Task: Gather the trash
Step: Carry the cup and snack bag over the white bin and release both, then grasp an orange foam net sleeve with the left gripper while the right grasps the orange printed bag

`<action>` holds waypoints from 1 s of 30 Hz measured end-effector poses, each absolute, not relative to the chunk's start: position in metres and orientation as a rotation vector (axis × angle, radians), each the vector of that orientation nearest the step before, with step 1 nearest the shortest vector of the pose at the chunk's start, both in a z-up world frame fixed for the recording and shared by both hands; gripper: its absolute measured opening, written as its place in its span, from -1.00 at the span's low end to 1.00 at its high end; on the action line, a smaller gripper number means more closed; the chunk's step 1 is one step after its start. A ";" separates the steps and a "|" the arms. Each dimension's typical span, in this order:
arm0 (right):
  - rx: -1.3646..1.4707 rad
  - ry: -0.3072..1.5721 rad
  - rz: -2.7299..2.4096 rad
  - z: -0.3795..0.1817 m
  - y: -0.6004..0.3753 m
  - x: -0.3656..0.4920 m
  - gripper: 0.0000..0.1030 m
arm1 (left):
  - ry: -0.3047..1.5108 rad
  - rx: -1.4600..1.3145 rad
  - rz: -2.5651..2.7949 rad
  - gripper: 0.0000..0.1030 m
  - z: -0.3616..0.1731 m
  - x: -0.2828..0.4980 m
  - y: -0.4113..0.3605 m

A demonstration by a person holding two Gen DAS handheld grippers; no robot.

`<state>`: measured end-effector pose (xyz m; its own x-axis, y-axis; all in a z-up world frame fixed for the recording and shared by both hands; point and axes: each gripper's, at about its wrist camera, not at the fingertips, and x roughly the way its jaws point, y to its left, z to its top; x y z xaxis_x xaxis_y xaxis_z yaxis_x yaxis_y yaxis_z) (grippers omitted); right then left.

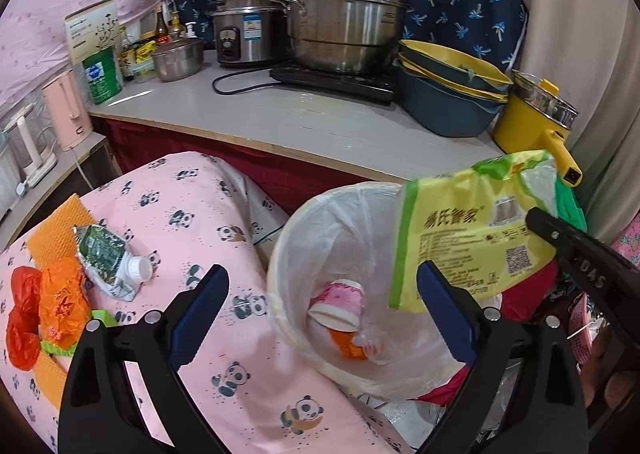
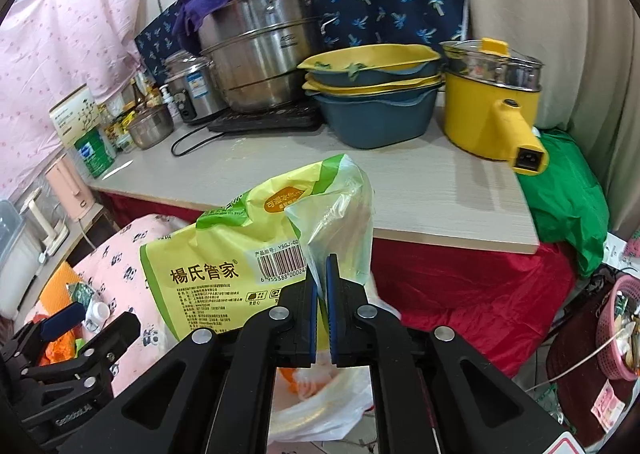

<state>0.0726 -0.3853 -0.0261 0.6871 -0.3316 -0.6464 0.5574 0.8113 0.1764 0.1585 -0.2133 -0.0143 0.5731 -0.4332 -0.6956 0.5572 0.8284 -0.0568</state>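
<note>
My right gripper [image 2: 322,274] is shut on a yellow-green plastic package [image 2: 224,254] and holds it above the white-lined trash bin [image 1: 280,254]; the package also shows in the left wrist view [image 1: 468,230]. The bin holds a pink paper cup [image 1: 340,302] and orange scraps. My left gripper [image 1: 320,294] is open and empty, over the bin's left rim. On the pink panda cloth [image 1: 224,334] lie a crushed green pouch with a white cap [image 1: 108,258], orange and red wrappers [image 1: 48,306] and an orange mesh sheet [image 1: 56,230].
A grey counter [image 1: 304,114] stands behind, with steel pots [image 1: 344,26], a rice cooker [image 1: 244,30], stacked blue-yellow basins [image 1: 448,90] and a yellow electric pot [image 1: 536,122]. Kettles [image 1: 64,110] stand at left. A pink basket [image 2: 620,330] sits at right.
</note>
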 end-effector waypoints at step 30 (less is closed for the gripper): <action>0.248 0.642 -0.225 0.003 -0.234 0.112 -0.12 | 0.835 -0.030 -0.147 0.81 -0.024 0.165 0.007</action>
<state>0.1121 -0.2342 0.0028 0.7786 -0.1302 -0.6139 0.2822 0.9464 0.1573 0.1645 0.0070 -0.0236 0.6618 -0.1417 -0.7362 0.1178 0.9894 -0.0846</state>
